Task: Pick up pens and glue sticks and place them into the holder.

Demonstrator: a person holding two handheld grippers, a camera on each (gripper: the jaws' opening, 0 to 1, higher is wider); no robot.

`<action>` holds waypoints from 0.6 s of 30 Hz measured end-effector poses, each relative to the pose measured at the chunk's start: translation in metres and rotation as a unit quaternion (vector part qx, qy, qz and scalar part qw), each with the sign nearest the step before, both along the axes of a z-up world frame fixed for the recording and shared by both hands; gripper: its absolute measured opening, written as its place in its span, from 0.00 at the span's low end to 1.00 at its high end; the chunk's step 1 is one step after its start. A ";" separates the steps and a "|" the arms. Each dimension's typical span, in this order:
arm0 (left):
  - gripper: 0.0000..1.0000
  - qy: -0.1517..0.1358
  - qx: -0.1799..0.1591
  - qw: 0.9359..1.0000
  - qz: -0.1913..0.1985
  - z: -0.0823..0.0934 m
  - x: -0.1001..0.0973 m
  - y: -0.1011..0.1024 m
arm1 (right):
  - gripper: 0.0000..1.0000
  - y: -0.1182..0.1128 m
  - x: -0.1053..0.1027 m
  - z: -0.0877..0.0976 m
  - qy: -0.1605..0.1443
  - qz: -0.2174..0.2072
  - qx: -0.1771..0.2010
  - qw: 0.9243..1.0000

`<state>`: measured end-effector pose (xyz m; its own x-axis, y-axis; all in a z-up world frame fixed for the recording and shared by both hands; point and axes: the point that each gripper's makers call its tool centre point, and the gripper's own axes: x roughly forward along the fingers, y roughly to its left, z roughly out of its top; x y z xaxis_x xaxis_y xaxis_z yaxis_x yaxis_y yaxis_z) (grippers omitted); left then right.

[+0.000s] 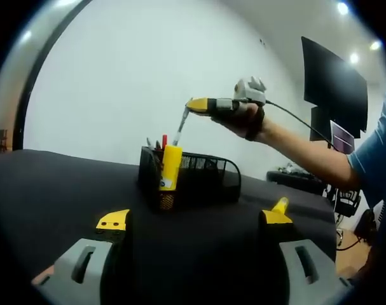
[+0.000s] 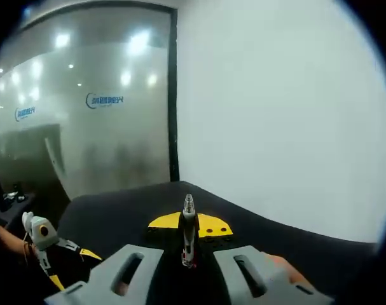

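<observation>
In the left gripper view, the left gripper (image 1: 197, 219) has its two jaws spread wide apart, with nothing between them. Their yellow tips sit at about 7 and 5 o'clock in the picture, low over a table (image 1: 46, 190) with a black cloth on it.

Past the jaws, near the middle of the picture, stands the holder (image 1: 199, 181). It is a black wire mesh box with more than one part. A yellow glue stick (image 1: 170, 168) stands upright in its left part. Something red and something dark poke up just beside it, but they are too small to name.

Above the holder, at about 12 o'clock from it, the right gripper (image 1: 191, 105) comes in from the right, held in a person's hand (image 1: 243, 121). A pen (image 1: 180, 127) hangs down from its yellow tip, tilted a little. The low end of the pen is just above the glue stick, and it is hard to say if they touch.

In the right gripper view, the jaws are closed tight on the pen (image 2: 188, 232). The pen stands up in the middle, between the two yellow tips, with its point at 12 o'clock. At about 8 o'clock, low in the picture, the left gripper (image 2: 68, 260) shows, small and far off. Behind are a white wall (image 2: 288, 114) and a glass wall (image 2: 84, 108) with lights shining on it.
</observation>
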<state>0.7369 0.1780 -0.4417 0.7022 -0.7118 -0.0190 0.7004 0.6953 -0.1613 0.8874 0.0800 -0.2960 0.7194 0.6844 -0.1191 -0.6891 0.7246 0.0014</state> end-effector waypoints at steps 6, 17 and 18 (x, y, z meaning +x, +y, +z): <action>0.78 0.000 -0.002 1.000 0.000 0.001 -0.002 -0.001 | 0.05 0.008 0.003 -0.011 0.000 0.000 -0.028 1.000; 0.78 -0.001 -0.003 1.000 0.000 0.001 0.002 0.001 | 0.05 0.013 0.002 -0.021 0.010 -0.004 -0.055 0.998; 0.78 -0.001 -0.003 1.000 0.000 0.002 0.002 0.002 | 0.05 0.014 0.003 -0.022 0.015 -0.001 -0.054 0.998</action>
<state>0.7391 0.1796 -0.4402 0.7015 -0.7126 -0.0124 0.7015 0.6935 -0.1640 0.8903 0.0935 -0.3178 0.7154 0.6654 -0.2134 -0.6890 0.7224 -0.0574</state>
